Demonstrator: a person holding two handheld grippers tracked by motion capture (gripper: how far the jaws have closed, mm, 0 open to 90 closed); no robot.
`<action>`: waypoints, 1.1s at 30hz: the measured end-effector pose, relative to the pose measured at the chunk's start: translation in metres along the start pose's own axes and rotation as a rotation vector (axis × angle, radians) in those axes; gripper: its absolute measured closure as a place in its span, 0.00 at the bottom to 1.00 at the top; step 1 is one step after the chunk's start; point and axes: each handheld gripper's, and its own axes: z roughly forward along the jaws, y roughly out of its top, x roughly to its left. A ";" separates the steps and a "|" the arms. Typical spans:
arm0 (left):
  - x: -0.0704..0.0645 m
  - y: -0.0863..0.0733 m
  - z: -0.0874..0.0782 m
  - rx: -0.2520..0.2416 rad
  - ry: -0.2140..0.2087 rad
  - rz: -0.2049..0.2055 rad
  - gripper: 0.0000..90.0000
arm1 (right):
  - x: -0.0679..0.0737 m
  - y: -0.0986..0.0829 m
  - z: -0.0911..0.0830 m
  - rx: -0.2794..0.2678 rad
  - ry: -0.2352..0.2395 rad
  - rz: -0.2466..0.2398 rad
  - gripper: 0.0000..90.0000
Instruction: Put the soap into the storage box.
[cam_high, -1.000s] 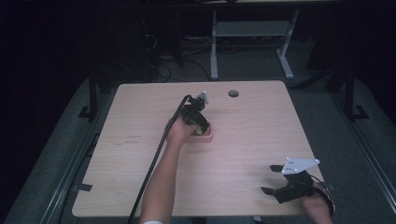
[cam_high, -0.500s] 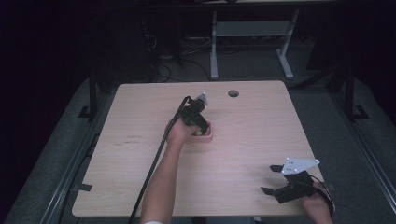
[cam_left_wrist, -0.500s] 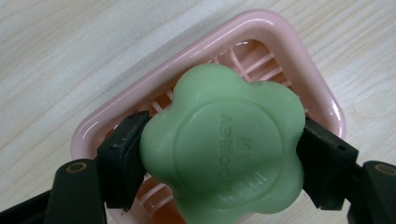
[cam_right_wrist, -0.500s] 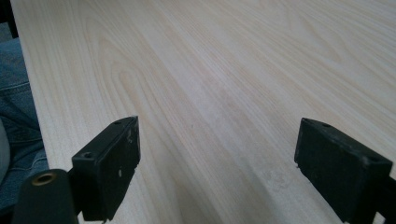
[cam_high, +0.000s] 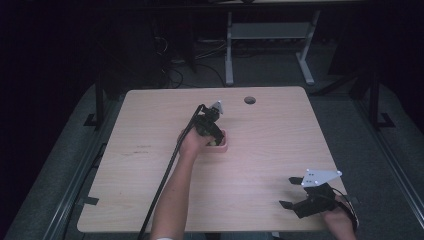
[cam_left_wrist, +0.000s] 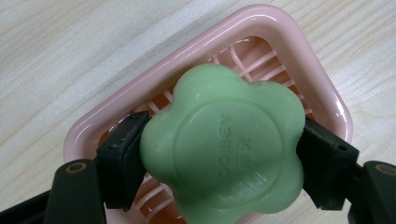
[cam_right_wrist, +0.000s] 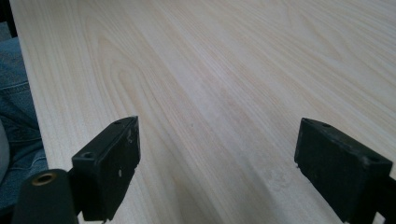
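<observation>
A green flower-shaped soap (cam_left_wrist: 224, 149) sits between the jaws of my left gripper (cam_left_wrist: 224, 163), which is shut on it from both sides. Right under the soap lies a pink slatted soap dish (cam_left_wrist: 289, 42); whether the soap rests on the slats or hangs just above them I cannot tell. In the high view the left gripper (cam_high: 212, 131) points down into the pink dish (cam_high: 223, 146) near the table's middle. My right gripper (cam_high: 292, 192) rests at the table's front right, jaws wide open with nothing between them, over bare wood (cam_right_wrist: 219, 107).
The wooden table (cam_high: 150, 125) has a round cable hole (cam_high: 249, 100) at the back. A black cable (cam_high: 165, 180) trails from the left gripper toward the front edge. Dark floor, cables and a white desk frame (cam_high: 270, 45) lie beyond the table.
</observation>
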 end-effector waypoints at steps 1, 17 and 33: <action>0.000 0.000 0.000 0.000 0.002 0.001 0.29 | 0.000 0.000 0.000 0.001 0.001 -0.005 0.15; -0.001 -0.010 -0.024 -0.071 0.009 0.015 0.26 | 0.001 0.000 0.003 0.012 0.004 0.003 0.15; -0.010 -0.027 -0.042 -0.134 -0.018 0.068 0.25 | 0.000 -0.002 0.004 0.023 -0.002 0.007 0.15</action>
